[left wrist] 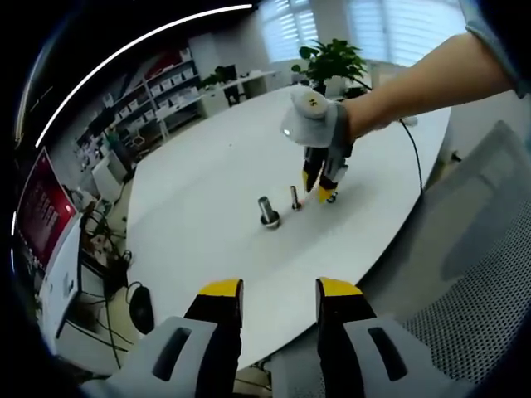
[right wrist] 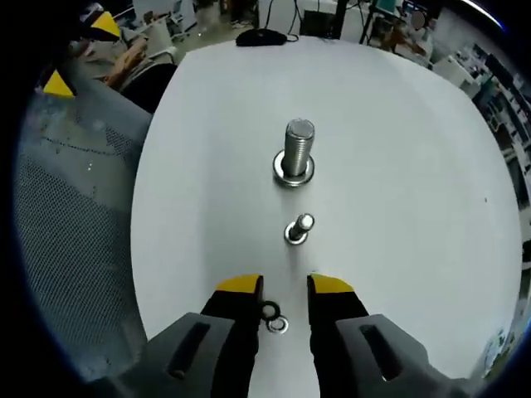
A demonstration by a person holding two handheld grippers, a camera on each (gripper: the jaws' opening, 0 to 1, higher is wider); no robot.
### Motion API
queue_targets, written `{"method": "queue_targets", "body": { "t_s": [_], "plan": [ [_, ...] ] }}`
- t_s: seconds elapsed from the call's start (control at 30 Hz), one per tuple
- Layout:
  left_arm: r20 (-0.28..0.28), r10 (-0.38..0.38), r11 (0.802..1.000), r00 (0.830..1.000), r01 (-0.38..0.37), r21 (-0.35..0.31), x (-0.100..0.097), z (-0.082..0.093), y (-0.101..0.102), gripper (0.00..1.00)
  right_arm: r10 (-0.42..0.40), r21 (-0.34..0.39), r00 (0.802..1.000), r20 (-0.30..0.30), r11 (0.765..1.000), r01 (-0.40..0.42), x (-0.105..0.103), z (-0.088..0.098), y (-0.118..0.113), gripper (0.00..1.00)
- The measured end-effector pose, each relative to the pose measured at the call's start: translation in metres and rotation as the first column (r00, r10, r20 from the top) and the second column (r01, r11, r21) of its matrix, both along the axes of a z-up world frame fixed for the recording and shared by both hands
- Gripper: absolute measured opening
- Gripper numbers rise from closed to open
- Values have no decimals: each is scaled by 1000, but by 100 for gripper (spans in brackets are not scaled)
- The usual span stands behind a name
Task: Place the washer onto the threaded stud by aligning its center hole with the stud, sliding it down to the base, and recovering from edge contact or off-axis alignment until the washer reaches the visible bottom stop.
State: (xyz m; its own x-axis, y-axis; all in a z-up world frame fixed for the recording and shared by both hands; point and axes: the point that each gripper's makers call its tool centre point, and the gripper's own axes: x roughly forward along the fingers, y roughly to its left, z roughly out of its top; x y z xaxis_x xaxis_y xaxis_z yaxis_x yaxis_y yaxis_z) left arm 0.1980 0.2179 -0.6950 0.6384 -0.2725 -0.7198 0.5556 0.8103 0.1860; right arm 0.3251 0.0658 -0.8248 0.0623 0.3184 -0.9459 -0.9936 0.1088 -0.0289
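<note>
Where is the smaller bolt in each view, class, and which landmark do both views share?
Left gripper view: the smaller bolt stands upright near the picture's middle, between the larger bolt and the right gripper.
Right gripper view: it stands just below centre, between the larger bolt and that gripper.
Shared landmark: the larger bolt.

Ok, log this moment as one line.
phase: pre-pick | right gripper: open over washer on table | small stud: bare | large stud: beyond | left gripper: open, idle
</note>
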Motion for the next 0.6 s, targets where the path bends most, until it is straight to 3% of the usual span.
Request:
{"method": "queue_targets", "body": {
  "t_s": [0.17,0.6],
  "plan": [
    [10,-1,1000,1000,1,-4,1,2,0,32,37,-27,999,-13,999,-37,-10,-2,-12,24],
    [2,-9,1000,1000,9,1,-1,0,-1,31,38,-52,999,-29,998,-39,-9,-11,-25,21]
  ]
}}
